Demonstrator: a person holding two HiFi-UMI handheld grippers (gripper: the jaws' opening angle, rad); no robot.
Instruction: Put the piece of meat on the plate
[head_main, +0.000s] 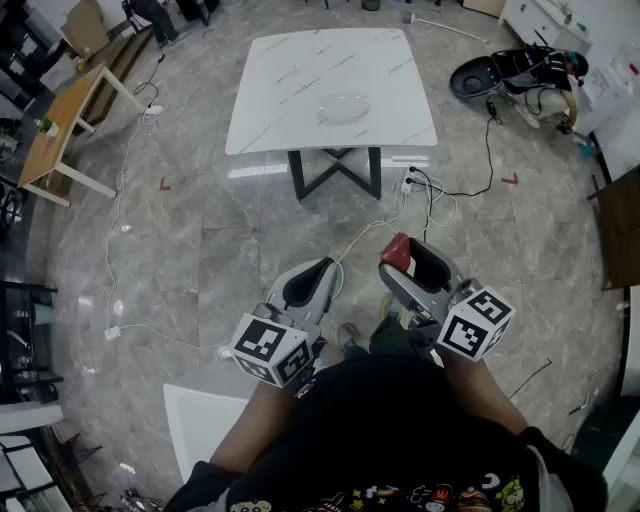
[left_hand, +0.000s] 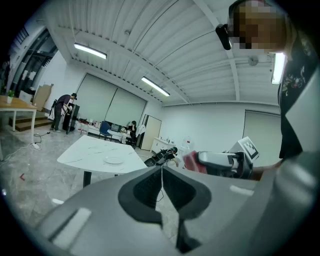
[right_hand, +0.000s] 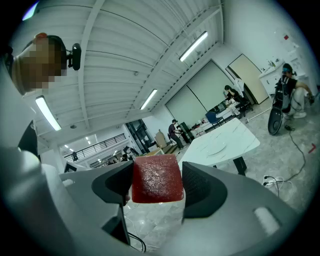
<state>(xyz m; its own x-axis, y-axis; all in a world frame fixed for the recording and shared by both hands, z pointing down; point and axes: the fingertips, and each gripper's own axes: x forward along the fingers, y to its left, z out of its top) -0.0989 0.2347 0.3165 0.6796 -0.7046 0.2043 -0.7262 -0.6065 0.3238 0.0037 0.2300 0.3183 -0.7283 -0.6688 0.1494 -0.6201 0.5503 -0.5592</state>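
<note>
Head view: the person holds both tools low in front of the body, over a grey stone floor (head_main: 200, 250) and well short of the white marble table (head_main: 290, 90).
Right gripper (head_main: 398, 264): its jaws are clamped on the piece of meat (head_main: 396, 250), and the marker cube sits at the end nearest the person.
Right gripper view: the piece of meat (right_hand: 156, 179) is a red, squarish block lodged between the two dark pads of the right gripper (right_hand: 156, 187). It touches both pads, fills the gap between them and stands a little proud of the tips.
Left gripper (head_main: 318, 272): it is held just beside the right one, on the person's left, and the two do not touch.
Left gripper view: the jaws of the left gripper (left_hand: 161, 184) are pressed together, with the pads meeting along one thin seam.
Plate (head_main: 345, 107): it is white and round and rests flat on the table top, right of centre. It also shows small in the left gripper view (left_hand: 114, 160) and the right gripper view (right_hand: 215, 149).
Meat relative to plate: they are well apart, with the meat in the tongs above the floor on the near side of the table.
Floor items: white cables (head_main: 120, 230) trail across the floor to the left of the table.
</note>
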